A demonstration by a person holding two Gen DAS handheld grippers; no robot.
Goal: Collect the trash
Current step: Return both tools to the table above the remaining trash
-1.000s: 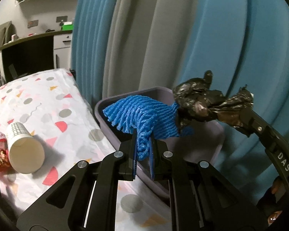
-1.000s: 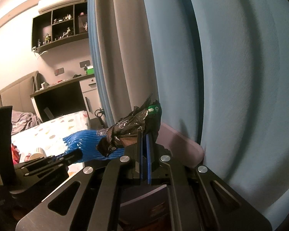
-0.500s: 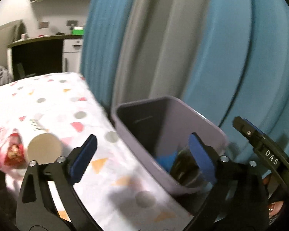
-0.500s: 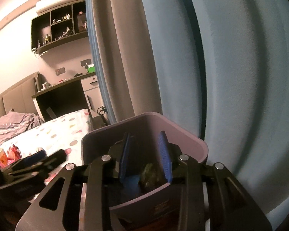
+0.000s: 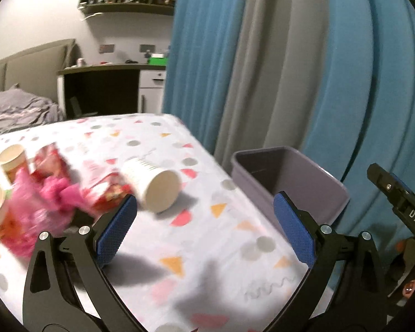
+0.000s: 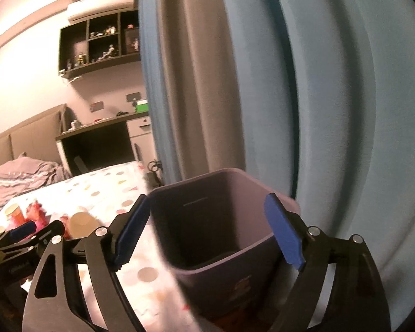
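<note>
The left gripper (image 5: 204, 227) stands with its blue-padded jaws spread wide and nothing between them, over a white bedsheet printed with grey dots and coloured triangles (image 5: 207, 249). Just beyond its left jaw lies a white paper cup tipped on its side (image 5: 155, 185), open mouth toward the camera. Further left of that jaw sits a blurred heap of trash: red snack wrappers (image 5: 108, 191), a crumpled pink plastic bag (image 5: 38, 207), and two more paper cups (image 5: 12, 160), one cut off at the frame edge. Beyond the right jaw, off the bed's edge, stands a grey-lilac plastic bin (image 5: 290, 177).

The right gripper (image 6: 207, 227) is opening its jaws, with nothing pinched; they frame the mouth of the same bin (image 6: 221, 262), whose contents are too dark to make out. To the left of its left jaw the other gripper's black frame shows above the sheet, with the pink heap behind it.

Teal and grey curtains (image 5: 262, 69) hang close behind the bin. A dark desk (image 5: 102, 88) and a wall shelf of small figures (image 6: 102, 44) stand far off.
</note>
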